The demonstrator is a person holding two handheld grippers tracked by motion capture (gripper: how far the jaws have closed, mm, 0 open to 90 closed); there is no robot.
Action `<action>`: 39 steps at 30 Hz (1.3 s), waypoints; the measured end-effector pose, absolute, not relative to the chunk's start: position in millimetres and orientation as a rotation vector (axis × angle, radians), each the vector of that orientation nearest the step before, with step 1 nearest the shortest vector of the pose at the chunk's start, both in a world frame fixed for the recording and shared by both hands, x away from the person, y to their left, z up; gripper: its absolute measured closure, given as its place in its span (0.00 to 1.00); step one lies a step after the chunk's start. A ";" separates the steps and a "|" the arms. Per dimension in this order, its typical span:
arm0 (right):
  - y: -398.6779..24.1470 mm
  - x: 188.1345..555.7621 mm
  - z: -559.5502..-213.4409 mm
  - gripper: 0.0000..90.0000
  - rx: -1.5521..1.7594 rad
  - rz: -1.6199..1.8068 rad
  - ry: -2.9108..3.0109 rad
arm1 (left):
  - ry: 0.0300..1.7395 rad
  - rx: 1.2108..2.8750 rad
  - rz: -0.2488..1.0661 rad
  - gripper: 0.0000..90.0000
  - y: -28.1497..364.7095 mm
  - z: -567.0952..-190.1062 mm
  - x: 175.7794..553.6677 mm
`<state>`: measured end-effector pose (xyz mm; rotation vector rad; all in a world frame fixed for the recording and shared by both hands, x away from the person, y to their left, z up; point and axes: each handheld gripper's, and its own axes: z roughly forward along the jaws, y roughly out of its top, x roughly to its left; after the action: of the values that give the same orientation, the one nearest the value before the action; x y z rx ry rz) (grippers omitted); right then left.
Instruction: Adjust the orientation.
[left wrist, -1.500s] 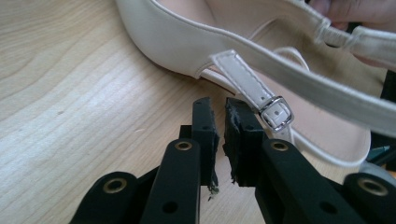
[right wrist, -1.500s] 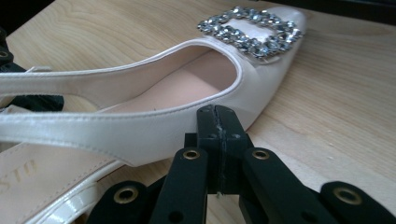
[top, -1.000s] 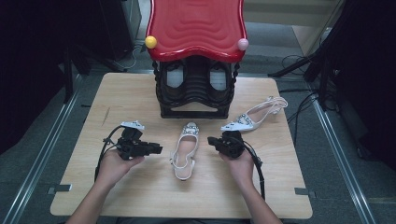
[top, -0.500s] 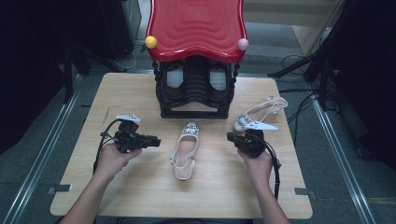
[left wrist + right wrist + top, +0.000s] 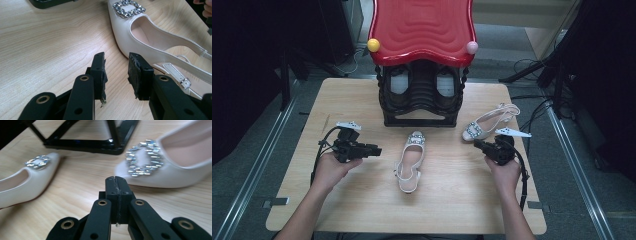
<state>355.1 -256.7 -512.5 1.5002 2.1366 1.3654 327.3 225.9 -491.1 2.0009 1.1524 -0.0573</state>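
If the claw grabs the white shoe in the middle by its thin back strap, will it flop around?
Probably, a bit. The middle shoe has a thin buckled strap that looks bendy, so the body would likely dangle. Its side wall looks firmer and may give a steadier grip. The smooth surface might slip in the pads, and the jewelled buckle could scratch if pinched.

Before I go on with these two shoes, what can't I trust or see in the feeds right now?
- Shoe by the rack: blurred and edge-cut in the right gripper view; heel unseen.
- Middle shoe: heel end cut off in the left gripper view.
- Rack contents: dark under the red top, high view; unreadable.
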 end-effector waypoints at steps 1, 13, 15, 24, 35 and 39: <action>-260.0 357.9 -514.4 1.00 1.525 1.360 2.135 | 1.154 1.998 -0.057 0.74 226.0 -491.4 327.3; -276.6 385.8 -532.2 1.00 1.585 1.246 2.139 | 1.165 2.006 -0.055 0.72 229.2 -494.2 322.0; -274.8 387.9 -533.1 1.00 1.601 1.240 2.134 | 1.167 2.007 -0.051 0.71 230.7 -494.5 319.9; -259.3 397.5 -533.6 1.00 1.588 1.250 2.153 | 1.194 1.998 -0.046 0.71 237.6 -498.1 312.9; -254.0 404.4 -529.7 1.00 1.609 1.228 2.180 | 1.198 2.009 -0.062 0.70 240.4 -501.6 309.0; -259.2 402.9 -521.0 1.00 1.629 1.231 2.192 | 1.191 2.019 -0.078 0.70 237.7 -503.3 309.8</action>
<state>402.9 -259.2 -521.0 1.6291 2.1921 1.2312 309.8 237.7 -503.3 2.0193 1.1914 -0.0781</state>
